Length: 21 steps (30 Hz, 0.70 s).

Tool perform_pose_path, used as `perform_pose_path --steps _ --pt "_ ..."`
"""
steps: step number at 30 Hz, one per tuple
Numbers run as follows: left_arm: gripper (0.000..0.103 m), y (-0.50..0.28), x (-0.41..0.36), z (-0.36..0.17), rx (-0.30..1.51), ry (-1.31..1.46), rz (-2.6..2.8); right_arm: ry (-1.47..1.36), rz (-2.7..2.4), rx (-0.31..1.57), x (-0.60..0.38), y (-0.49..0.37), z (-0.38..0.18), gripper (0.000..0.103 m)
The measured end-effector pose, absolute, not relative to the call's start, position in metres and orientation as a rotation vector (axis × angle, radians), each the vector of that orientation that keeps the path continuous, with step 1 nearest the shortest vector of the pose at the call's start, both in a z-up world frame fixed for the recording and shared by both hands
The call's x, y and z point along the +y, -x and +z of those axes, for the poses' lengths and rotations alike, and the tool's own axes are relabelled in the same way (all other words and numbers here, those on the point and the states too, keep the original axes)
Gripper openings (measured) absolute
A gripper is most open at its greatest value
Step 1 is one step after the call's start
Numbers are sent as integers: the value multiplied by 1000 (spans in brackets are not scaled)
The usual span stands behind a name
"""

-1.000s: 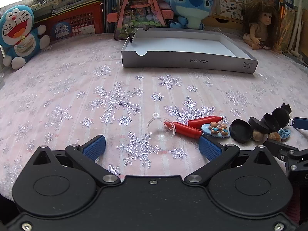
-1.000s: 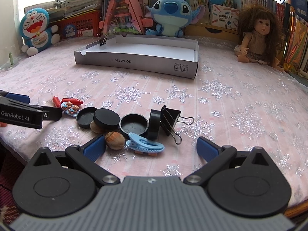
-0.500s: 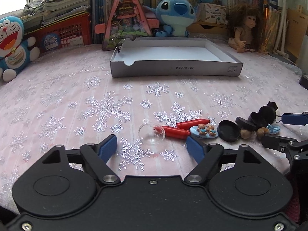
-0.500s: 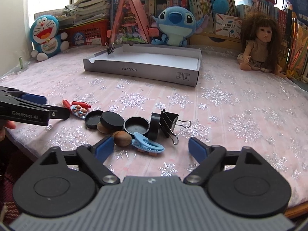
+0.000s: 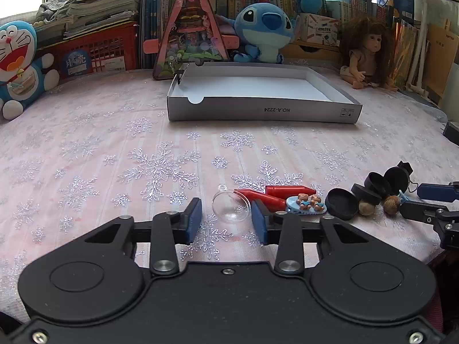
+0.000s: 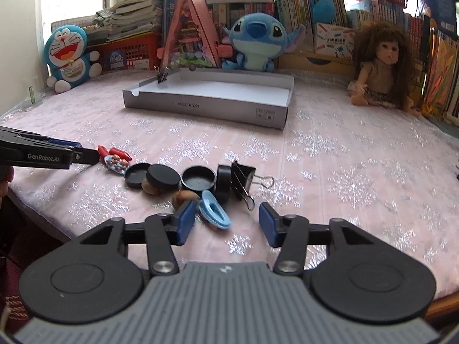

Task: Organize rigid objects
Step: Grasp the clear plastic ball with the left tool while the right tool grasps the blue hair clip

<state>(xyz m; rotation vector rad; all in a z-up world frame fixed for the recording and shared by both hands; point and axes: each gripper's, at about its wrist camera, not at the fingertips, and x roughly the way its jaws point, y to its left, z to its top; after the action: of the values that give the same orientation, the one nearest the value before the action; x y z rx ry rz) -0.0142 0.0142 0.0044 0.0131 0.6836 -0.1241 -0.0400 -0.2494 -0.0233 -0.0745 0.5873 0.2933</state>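
Nearest the left wrist camera, the left tool [image 5: 226,219] has just been closing; its blue pads [image 5: 192,220] stand a narrow gap apart with the clear plastic half-sphere [image 5: 231,207] between them, the right pad close to its rim, though contact on either side cannot be told. Just beyond lie two red crayons [image 5: 275,196], and beside them a small blue clip with two bears [image 5: 306,204].

In the right wrist view, the right tool [image 6: 225,223] has also just been closing. Its jaws are still partly apart, and a light blue hair clip [image 6: 213,211] lies between them, nearer the left pad [image 6: 185,223], with the right pad clear of it. A brown nut [image 6: 183,197] sits just behind the left pad.

Further along the bench [image 6: 330,172], covered in a pink snowflake cloth, black round lids [image 6: 198,178] cluster with a black binder clip [image 6: 243,179] on their right.

Well beyond, the shallow white cardboard tray [image 5: 262,110] stands with a small binder clip on its far left corner. Behind it sit a blue plush [image 5: 265,33], a doll [image 5: 365,54] and a Doraemon plush [image 5: 17,63].
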Motion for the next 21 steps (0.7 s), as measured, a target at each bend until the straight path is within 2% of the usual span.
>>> perform_pose_path --steps 2,6,8,21 --pt "26 14 14 4 683 -13 -123 61 289 597 -251 39 -26 46" --pt "26 14 13 3 681 -13 -123 64 292 595 -249 38 -25 31" --pt "26 14 13 4 681 -12 -121 63 300 596 -247 36 -25 28" --pt "26 6 16 9 683 16 -102 45 258 587 -246 25 -16 23"
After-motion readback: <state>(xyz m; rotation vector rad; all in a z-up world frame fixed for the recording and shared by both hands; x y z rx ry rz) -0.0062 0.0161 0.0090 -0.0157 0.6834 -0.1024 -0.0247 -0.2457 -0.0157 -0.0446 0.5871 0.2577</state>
